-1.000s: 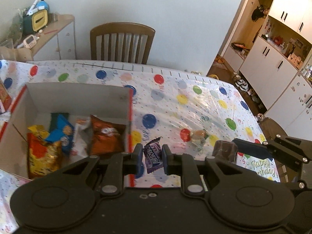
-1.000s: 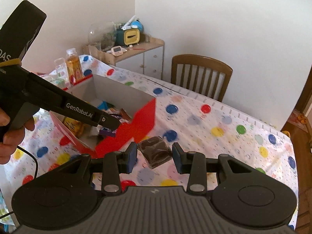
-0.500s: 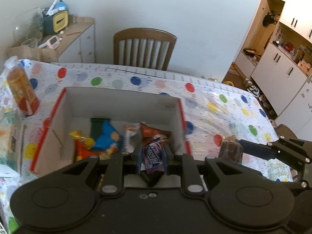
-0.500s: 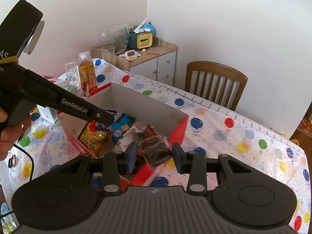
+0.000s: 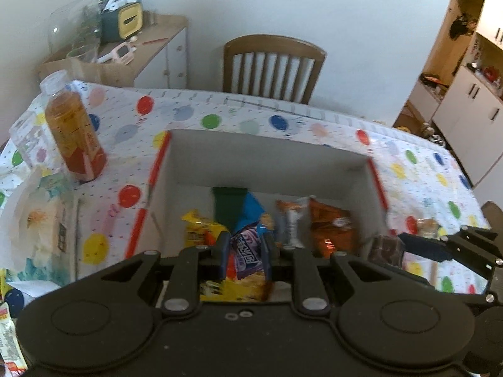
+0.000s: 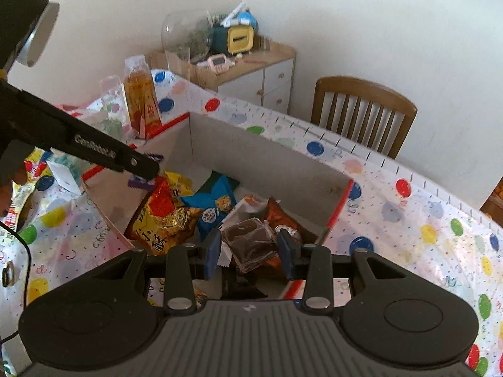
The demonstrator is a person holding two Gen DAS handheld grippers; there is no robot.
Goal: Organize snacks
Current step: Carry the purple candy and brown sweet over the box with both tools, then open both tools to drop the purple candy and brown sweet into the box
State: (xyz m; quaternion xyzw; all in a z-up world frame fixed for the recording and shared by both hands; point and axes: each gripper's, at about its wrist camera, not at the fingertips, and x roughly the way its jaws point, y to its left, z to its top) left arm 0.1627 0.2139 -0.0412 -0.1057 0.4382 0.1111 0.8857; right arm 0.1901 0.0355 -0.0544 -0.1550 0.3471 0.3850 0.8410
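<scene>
An open cardboard box (image 5: 267, 160) with red edges holds several snack bags: yellow (image 5: 201, 232), blue (image 5: 253, 207) and orange-brown (image 5: 330, 226). My left gripper (image 5: 246, 248) is shut on a purple snack packet (image 5: 248, 257) and hangs over the box's near left part. My right gripper (image 6: 250, 248) is shut on a brown snack in clear wrap (image 6: 251, 243), above the box's (image 6: 251, 157) right end. In the right wrist view the left gripper (image 6: 147, 169) reaches in from the left with the purple packet (image 6: 141, 183) at its tip.
An orange drink bottle (image 5: 74, 132) and a tissue pack (image 5: 41, 220) stand left of the box on the balloon tablecloth. A small wrapped snack (image 5: 426, 224) lies right of the box. A wooden chair (image 5: 273, 66) and a cluttered cabinet (image 5: 157, 37) sit behind the table.
Both grippers have carried their packets leftward, from over the tablecloth beside the box to over the box's inside. Neither grip has changed.
</scene>
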